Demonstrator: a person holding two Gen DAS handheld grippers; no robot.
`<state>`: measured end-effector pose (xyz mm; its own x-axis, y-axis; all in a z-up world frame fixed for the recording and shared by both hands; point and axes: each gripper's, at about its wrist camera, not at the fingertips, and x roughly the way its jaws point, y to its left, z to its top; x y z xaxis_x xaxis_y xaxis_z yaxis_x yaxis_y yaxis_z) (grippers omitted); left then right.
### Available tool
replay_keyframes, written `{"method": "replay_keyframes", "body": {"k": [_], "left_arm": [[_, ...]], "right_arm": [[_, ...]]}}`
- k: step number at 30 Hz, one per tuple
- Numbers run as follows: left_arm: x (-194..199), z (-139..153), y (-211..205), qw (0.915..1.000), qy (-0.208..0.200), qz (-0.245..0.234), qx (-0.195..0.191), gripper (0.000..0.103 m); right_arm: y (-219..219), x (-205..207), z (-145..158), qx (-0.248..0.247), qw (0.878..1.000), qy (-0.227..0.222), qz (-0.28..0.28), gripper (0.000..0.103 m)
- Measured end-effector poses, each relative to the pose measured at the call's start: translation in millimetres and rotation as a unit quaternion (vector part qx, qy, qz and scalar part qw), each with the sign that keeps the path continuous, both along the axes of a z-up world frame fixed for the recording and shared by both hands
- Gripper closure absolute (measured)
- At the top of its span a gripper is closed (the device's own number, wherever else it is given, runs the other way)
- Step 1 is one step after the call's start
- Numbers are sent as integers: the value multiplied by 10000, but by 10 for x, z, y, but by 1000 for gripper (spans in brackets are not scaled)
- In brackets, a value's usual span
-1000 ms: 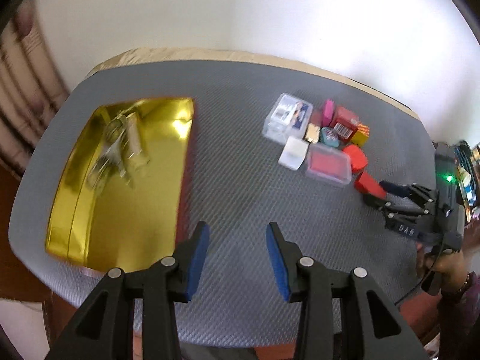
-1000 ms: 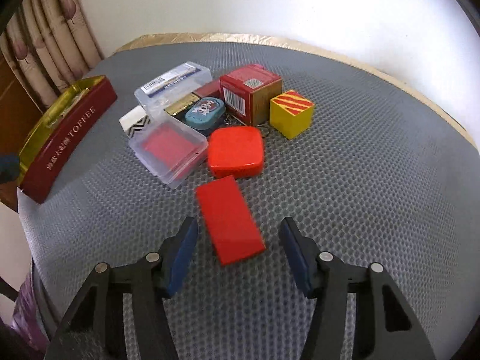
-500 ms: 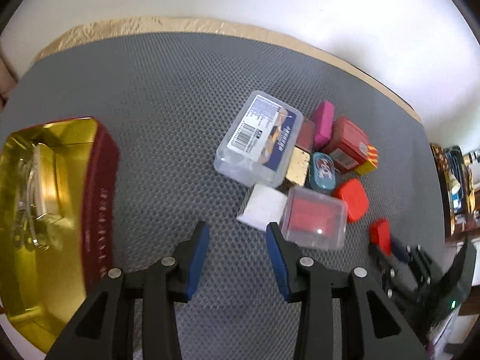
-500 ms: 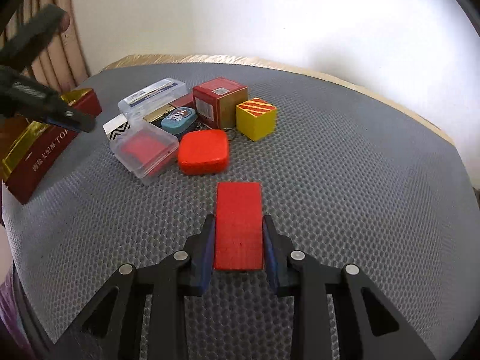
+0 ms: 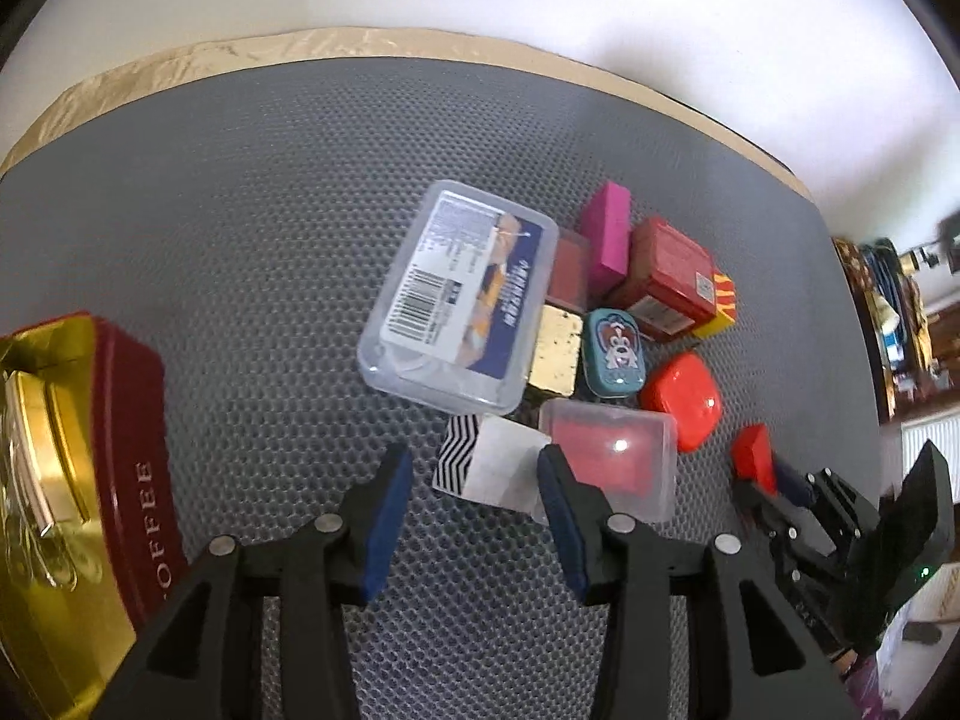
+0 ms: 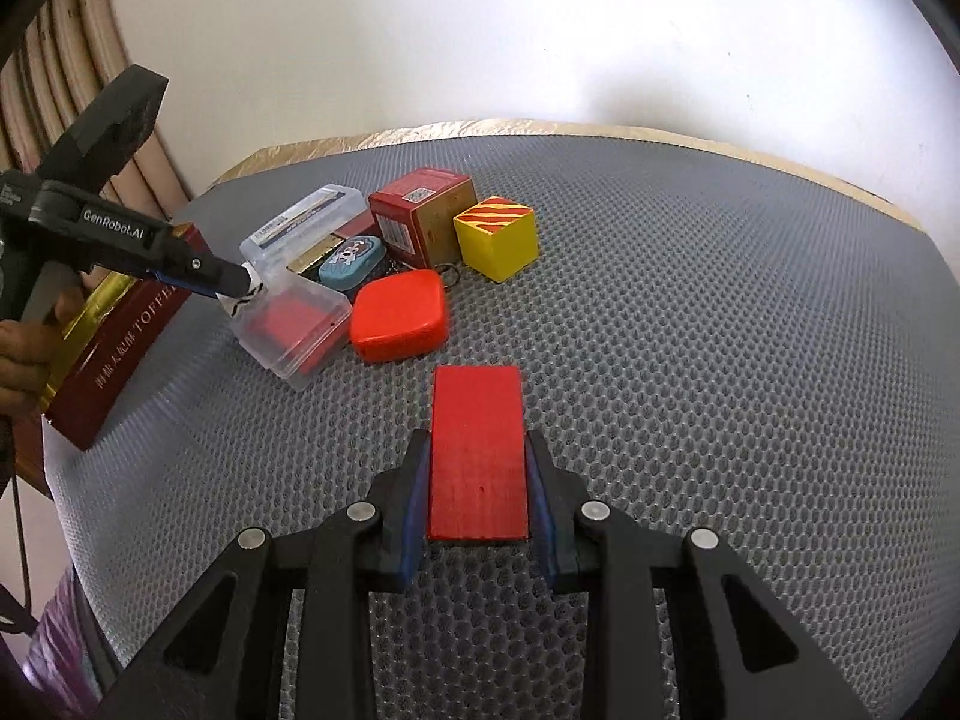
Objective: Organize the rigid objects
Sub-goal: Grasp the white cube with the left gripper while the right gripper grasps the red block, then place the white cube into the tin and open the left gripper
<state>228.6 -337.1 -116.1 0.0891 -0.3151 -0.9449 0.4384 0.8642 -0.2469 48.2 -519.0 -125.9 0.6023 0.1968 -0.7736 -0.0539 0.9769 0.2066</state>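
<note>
My right gripper [image 6: 477, 450] is shut on a flat red block [image 6: 477, 420], its pads pressing both long sides just above the grey mat. My left gripper [image 5: 474, 480] points steeply down at the pile, its jaws opening. A white box with a black zigzag end [image 5: 489, 465] lies between its fingertips [image 5: 390, 480], and the pads do not press it. Right behind are a clear case with red contents [image 5: 612, 462] and a labelled clear box [image 5: 459, 294]. The left wrist view also catches the red block [image 5: 753, 459] in the right gripper [image 5: 774, 480].
The pile holds a red rounded case [image 6: 399, 315], teal tin [image 5: 615, 354], gold block [image 5: 555, 354], pink block [image 5: 609, 237], red carton [image 6: 420, 216] and yellow striped cube [image 6: 495, 237]. An open gold-lined red toffee tin [image 5: 135, 468] stands left. A hand [image 6: 24, 354] holds the left gripper.
My right gripper closed on the red block, which now lines up with its fingers. My left gripper swung right from the toffee tin and down onto the pile, and its jaws spread wider.
</note>
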Motion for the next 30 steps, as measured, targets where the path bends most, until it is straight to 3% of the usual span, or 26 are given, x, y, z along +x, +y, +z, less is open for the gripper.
{"method": "replay_keyframes", "body": {"k": [4,11,13,19,26,30], "left_arm": [[106,-69,-19,9995,-105,-8,282,57],[246,-203,15,9993,-71,67,358,58],[251,-205,13,9982,-240,152,536,73],[120,-123,198,9952,-461,624,598,73],[-270,496,925,9870,-861,1356,-13,73],[-470,688,1442,9780,-1122,1736,272,73]], "right_arm": [[-1,1,-2,20,10000,2,-2,76],[-4,7,5,30,10000,10,-14,76],[-4,11,4,38,10000,14,-20,76],[0,7,2,8,10000,18,-23,76],[23,16,0,-88,10000,22,-18,76],[81,39,-4,-244,9997,30,-7,76]]}}
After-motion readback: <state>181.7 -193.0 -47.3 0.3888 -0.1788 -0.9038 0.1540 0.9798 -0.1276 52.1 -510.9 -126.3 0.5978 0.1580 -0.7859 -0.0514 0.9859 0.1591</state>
